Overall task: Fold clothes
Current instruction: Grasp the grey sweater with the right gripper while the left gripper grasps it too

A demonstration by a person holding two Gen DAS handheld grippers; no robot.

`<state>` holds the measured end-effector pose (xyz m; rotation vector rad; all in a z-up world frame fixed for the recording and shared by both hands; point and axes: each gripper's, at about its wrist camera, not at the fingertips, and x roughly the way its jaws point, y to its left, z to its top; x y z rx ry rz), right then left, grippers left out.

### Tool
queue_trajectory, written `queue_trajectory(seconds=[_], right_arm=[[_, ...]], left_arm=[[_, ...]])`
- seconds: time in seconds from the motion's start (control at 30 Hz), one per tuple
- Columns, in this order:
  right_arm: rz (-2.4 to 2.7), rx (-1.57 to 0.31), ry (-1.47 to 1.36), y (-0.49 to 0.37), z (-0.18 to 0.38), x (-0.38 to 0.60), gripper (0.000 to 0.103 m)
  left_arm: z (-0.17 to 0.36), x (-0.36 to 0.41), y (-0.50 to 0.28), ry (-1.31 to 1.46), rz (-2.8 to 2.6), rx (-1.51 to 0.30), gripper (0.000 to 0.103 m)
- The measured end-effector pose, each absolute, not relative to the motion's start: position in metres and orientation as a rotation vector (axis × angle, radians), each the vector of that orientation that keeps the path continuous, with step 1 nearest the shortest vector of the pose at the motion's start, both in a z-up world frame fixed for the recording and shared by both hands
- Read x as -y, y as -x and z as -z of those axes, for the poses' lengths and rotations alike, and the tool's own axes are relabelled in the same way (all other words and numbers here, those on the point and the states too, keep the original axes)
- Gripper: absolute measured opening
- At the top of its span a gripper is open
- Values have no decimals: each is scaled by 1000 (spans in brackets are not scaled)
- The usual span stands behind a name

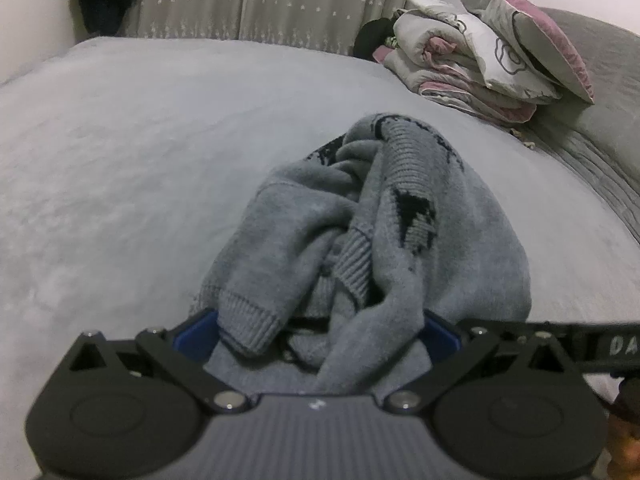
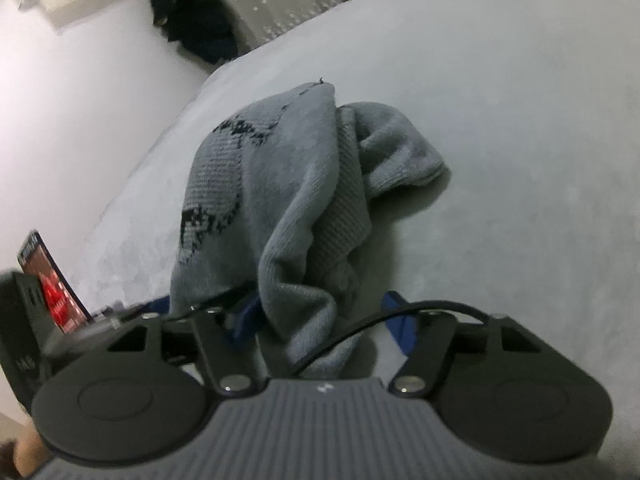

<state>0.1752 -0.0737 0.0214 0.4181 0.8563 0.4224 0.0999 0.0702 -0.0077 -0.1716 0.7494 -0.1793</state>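
Note:
A grey-blue knit sweater (image 1: 360, 216) with black pattern marks lies crumpled in a heap on the grey bed (image 1: 120, 160). My left gripper (image 1: 318, 334) stands wide open at the heap's near end. A ribbed cuff and folds of the sweater lie between its blue pads (image 1: 196, 336). In the right wrist view the same sweater (image 2: 280, 184) rises in front of my right gripper (image 2: 322, 324). That gripper's jaws are half spread around a hanging fold. The left blue pad (image 2: 244, 316) touches the fabric, while the right pad stands a little apart from it.
Folded bedding and pillows (image 1: 480, 52) are stacked at the far right of the bed. Beyond the bed hang a patterned curtain (image 1: 260, 0) and dark clothes (image 2: 192, 20) on the wall. A phone with a red screen (image 2: 52, 284) shows at the left edge.

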Motion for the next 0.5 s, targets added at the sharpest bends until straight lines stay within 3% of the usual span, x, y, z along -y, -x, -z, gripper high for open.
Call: queue_trajectory(seconds=[0.07, 0.13, 0.33, 0.5], right_arm=[[-438, -863, -438, -176, -22, 77, 43], [-453, -864, -471, -175, -25, 82, 19], [-462, -796, -466, -161, -48, 98, 13], [-460, -739, -495, -146, -65, 114, 12]], left_arm=[[3, -73, -101, 201, 180, -758, 103], [-1, -76, -98, 231, 186, -754, 102], [-17, -81, -76, 262, 229, -699, 90], [-27, -85, -60, 306, 267, -664, 70]])
